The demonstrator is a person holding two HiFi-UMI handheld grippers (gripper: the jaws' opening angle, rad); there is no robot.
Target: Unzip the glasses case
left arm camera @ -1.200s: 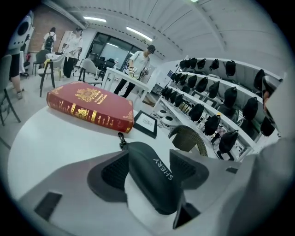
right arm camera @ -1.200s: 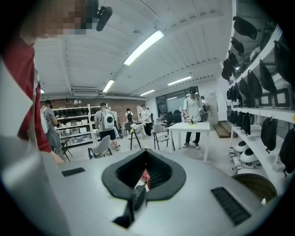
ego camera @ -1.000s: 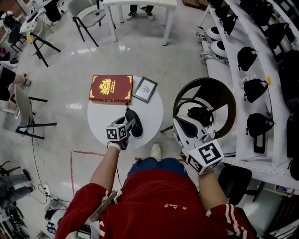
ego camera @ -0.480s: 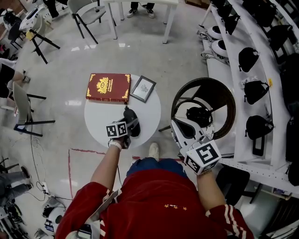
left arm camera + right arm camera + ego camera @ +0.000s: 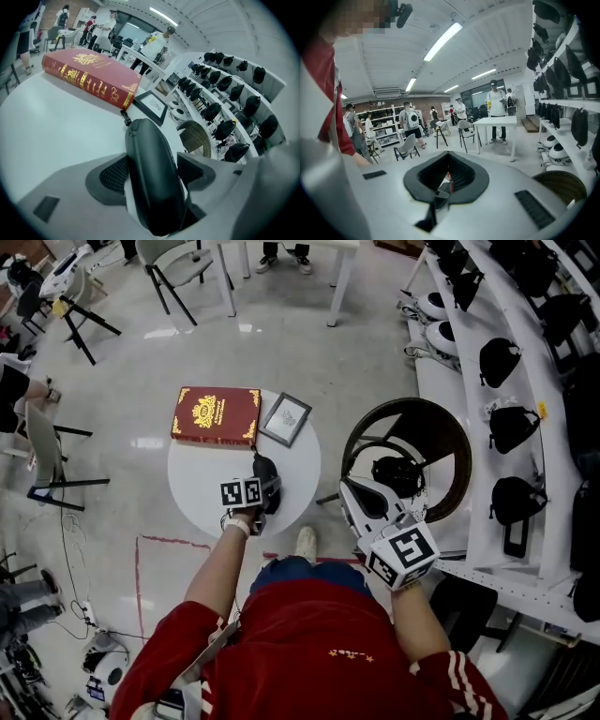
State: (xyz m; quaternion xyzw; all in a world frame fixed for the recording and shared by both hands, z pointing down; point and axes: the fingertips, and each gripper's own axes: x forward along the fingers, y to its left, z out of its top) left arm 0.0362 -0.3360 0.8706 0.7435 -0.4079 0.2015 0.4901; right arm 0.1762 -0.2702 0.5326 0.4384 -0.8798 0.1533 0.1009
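Observation:
A black glasses case point(image 5: 270, 474) lies zipped on the small round white table point(image 5: 202, 486), its long axis running away from me. My left gripper point(image 5: 263, 489) reaches down over the case's near end. In the left gripper view the case point(image 5: 151, 159) fills the gap between the two wide-set pads, and a sliver of table shows beside the left pad. Those jaws have just been opening wide and then closing a little, with the case between them. The zipper pull point(image 5: 125, 117) sticks out at the case's far tip. My right gripper point(image 5: 354, 495) hangs off to the right, shut and empty point(image 5: 446, 180).
A red book point(image 5: 214, 415) and a small picture frame point(image 5: 287, 418) lie on the table's far half. A round brown chair point(image 5: 441, 427) stands to the right under my right gripper. Shelves with black bags point(image 5: 514, 418) line the right side. People and chairs stand further off.
My left gripper has slid forward and down over the case's near end, so the case now sits between its jaws. The right gripper has hardly moved.

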